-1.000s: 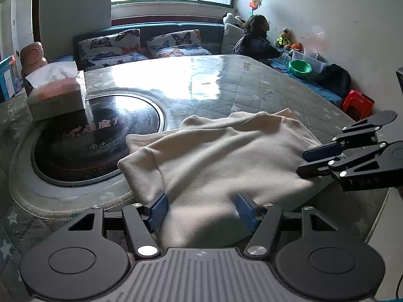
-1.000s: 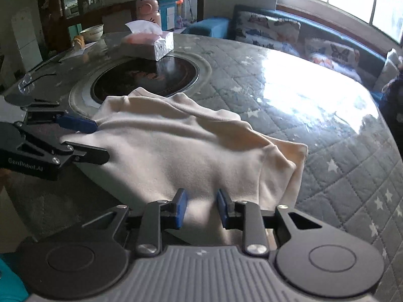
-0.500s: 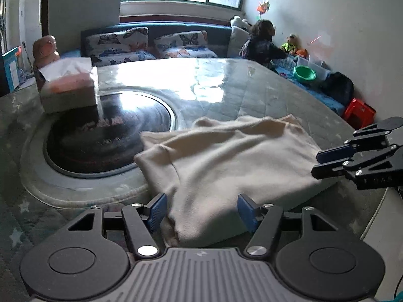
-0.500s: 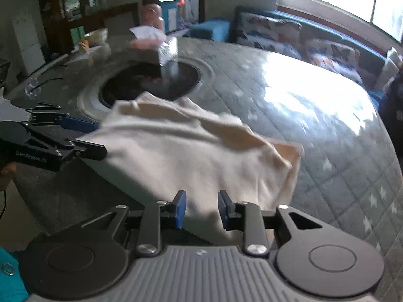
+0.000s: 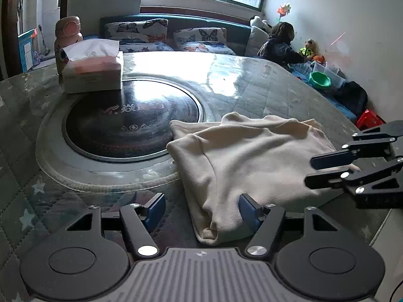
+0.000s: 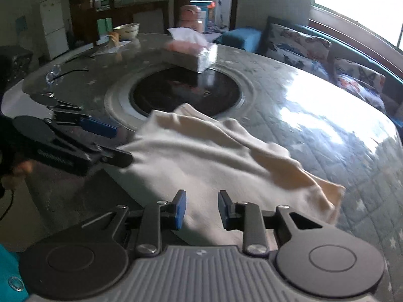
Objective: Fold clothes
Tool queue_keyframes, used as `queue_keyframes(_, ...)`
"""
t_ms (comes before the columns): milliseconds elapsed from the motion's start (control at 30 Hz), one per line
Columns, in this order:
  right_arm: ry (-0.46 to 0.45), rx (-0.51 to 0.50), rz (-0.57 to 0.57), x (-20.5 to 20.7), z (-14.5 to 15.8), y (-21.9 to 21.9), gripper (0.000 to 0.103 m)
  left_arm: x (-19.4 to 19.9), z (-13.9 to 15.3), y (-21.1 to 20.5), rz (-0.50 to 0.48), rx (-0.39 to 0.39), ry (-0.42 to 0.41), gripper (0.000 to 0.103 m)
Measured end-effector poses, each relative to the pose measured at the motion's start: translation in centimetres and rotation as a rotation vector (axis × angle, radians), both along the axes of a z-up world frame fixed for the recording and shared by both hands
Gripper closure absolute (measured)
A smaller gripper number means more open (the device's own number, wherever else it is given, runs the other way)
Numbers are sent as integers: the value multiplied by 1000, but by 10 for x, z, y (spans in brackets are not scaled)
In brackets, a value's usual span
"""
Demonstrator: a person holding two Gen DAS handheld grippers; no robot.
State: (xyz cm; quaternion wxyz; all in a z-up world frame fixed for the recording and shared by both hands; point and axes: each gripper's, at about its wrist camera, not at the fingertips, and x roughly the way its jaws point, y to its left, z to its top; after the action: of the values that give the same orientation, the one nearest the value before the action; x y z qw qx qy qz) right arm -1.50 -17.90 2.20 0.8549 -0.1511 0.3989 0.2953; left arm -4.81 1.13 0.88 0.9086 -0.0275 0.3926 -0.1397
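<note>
While the cream-coloured soft knit garment [image 5: 246, 161] lies bunched on the near edge of the round quilted table under glossy clear plastic [image 5: 252, 85], both grippers sit at its near hem. The left gripper [image 5: 201, 210] has its blue-padded jaws spread wide, a hanging fold of the garment lying against the right-hand pad but not pinched. The right gripper [image 6: 201, 210] holds its jaws parted over the cloth, nothing clamped between them. In the left wrist view the right gripper [image 5: 335, 170] reaches in from the right edge, touching the garment's side. Beyond the garment a dark round glass hotplate [image 5: 131, 123] is set in the table, with a pink-and-white tissue box [image 5: 93, 71] at its far rim.
</note>
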Motion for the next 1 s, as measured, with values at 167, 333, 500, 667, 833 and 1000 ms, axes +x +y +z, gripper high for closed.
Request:
queue_keyframes(167,28,-5,11,2,-8,4,75,0,0,3,15,-15,9,31)
queue_keyframes(333,-10,-6,-83,24,6,-20,71,7,6,3,26,-10,-11,18)
queue_keyframes(500,21,0,-212,60,-10,-50,71,14,5,-1,42,-14,2,8)
queue_keyframes(667,42,17,-283,79,-20,-68,71,18,3,-1,66,-5,8,0)
queue_keyframes(833,-6,41,-230,71,-4,-57,71,24,-3,1,84,-5,41,0)
queue_keyframes(1000,-7,62,-193,62,0,-41,71,21,0,2,103,-5,10,0)
